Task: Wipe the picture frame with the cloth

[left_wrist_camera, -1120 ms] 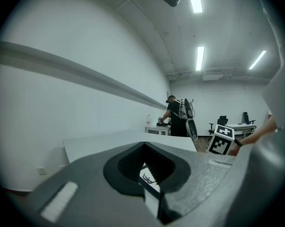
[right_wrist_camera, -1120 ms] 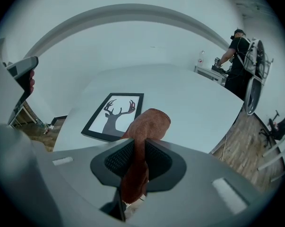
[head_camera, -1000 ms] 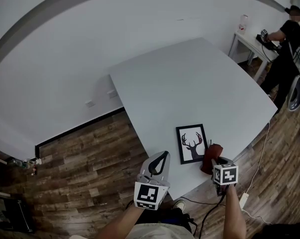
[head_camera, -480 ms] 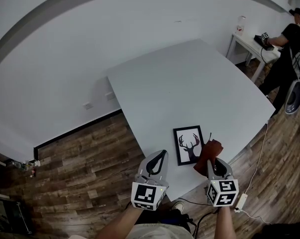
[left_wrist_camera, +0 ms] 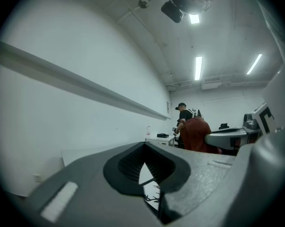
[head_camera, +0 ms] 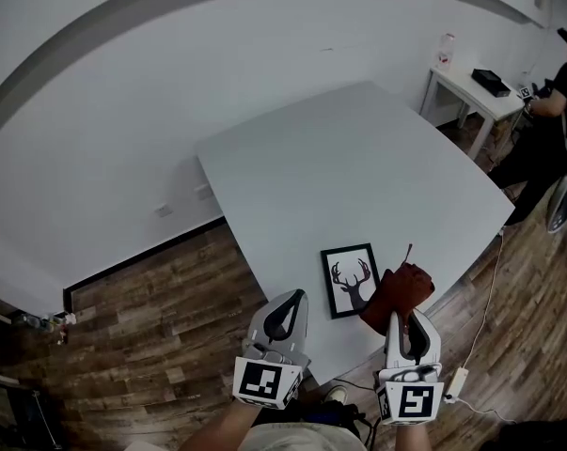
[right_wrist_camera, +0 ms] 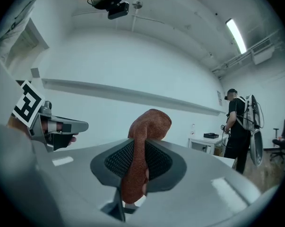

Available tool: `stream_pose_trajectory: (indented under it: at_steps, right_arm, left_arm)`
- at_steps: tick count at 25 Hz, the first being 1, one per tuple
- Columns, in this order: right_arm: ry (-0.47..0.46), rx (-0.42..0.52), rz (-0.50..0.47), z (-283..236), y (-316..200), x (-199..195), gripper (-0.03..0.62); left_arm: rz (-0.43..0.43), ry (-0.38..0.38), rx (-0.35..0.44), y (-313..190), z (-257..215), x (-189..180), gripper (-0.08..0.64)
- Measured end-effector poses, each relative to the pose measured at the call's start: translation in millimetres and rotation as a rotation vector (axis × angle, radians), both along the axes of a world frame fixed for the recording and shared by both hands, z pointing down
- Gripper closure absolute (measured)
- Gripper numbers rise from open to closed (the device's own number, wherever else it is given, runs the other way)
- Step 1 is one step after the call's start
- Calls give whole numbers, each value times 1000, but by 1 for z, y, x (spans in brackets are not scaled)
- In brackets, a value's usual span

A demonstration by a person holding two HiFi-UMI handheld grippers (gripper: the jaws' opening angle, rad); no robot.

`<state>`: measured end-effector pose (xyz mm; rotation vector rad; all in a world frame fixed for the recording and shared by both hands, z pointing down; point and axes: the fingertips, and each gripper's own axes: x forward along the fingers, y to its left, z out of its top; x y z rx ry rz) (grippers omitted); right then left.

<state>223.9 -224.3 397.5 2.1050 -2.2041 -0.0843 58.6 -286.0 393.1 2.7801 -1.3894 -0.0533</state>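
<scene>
**Change.** A second ago the cloth lay bunched on the tabletop just to the right of the picture frame, with the right tool down on it. Now the cloth is up off the surface, gripped by that tool, which has drawn back toward the person at the tabletop's near corner.

**Meaning for the task.** Pick-up looks done; wiping not yet begun. The likely next step is to carry the cloth over the glass.

**Picture frame.** Black frame with a deer print, lying flat close to the tabletop's near corner. Unmoved across the frames. Nothing holds it.

**Right tool.** Pinching the cloth: in the right gripper view the pads are closed on a fold of cloth that stands up beyond the tips and hangs below them. In the head view the bundle overlaps the frame's right side; contact with the frame cannot be told.

**Left tool**. Tips pressed together, nothing between them; the left gripper view shows only a sliver of the deer print through the slot behind the tips. Held level at the near corner, left of the frame, apart from it.

**Pose.** Both tools side by side, pointing out over the tabletop.
</scene>
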Motion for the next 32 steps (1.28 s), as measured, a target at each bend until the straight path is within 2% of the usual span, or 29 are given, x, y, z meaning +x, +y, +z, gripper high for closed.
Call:
stream_pose_trajectory:
  at_steps: [3,11,15,20,32]
  right_arm:
    - [-27,41,2,-6,2,-1,500]
    - [-42,63,17,-6,4,7,502]
    - [-5,56,20,-5,2,8,500]
    - [-19,66,34,-5,3,13,501]
    - [21,44,32,3,4,10,501]
  left_arm:
    - [-10,-1,7,2,-2,-3,560]
    - [-21,-13,27,5,-3,-5,558]
    - [-15,-47,15,6,0,-4,560]
    - [-14,-54,10,9,1,-2,558]
    - [-21,-62,12,9,6,-5,558]
